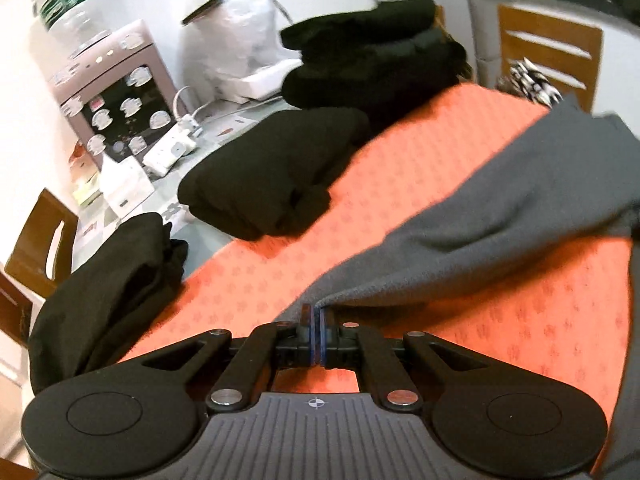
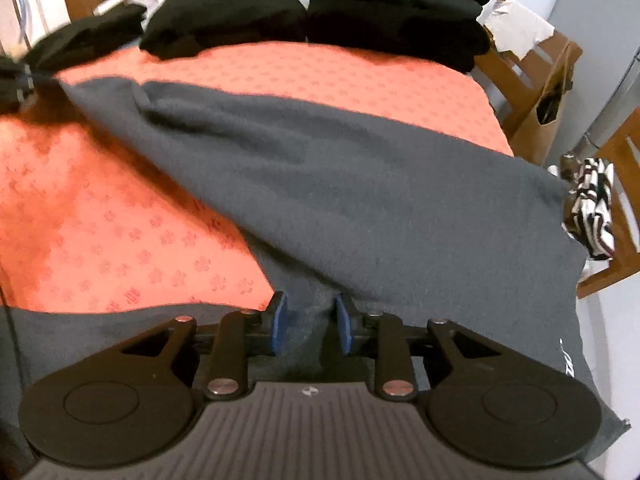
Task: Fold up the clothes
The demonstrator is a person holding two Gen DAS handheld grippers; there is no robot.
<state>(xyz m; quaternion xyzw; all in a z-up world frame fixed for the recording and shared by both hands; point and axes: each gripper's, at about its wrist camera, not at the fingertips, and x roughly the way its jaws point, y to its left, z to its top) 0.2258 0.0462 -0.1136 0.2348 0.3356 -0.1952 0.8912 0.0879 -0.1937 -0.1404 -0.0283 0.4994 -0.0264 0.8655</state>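
Observation:
A dark grey garment (image 1: 500, 208) lies stretched diagonally across the orange patterned tablecloth (image 1: 420, 152). My left gripper (image 1: 316, 312) is shut on one corner of it, lifting that edge off the cloth. In the right wrist view the same grey garment (image 2: 340, 168) runs from the left gripper (image 2: 24, 80) at the far left down to my right gripper (image 2: 311, 312). The right gripper is open, its blue pads (image 2: 279, 316) apart, with a ridge of grey fabric lying between them.
Folded black clothes sit along the far table edge: a single pile (image 2: 228, 20), a taller stack (image 2: 400, 12) and a loose black piece (image 1: 108, 288). Wooden chairs (image 2: 616, 264) stand around; one holds a striped cloth (image 2: 592, 208). A pink toy oven (image 1: 116, 92), power strip (image 1: 168, 152) and white bag (image 1: 240, 52) lie beyond.

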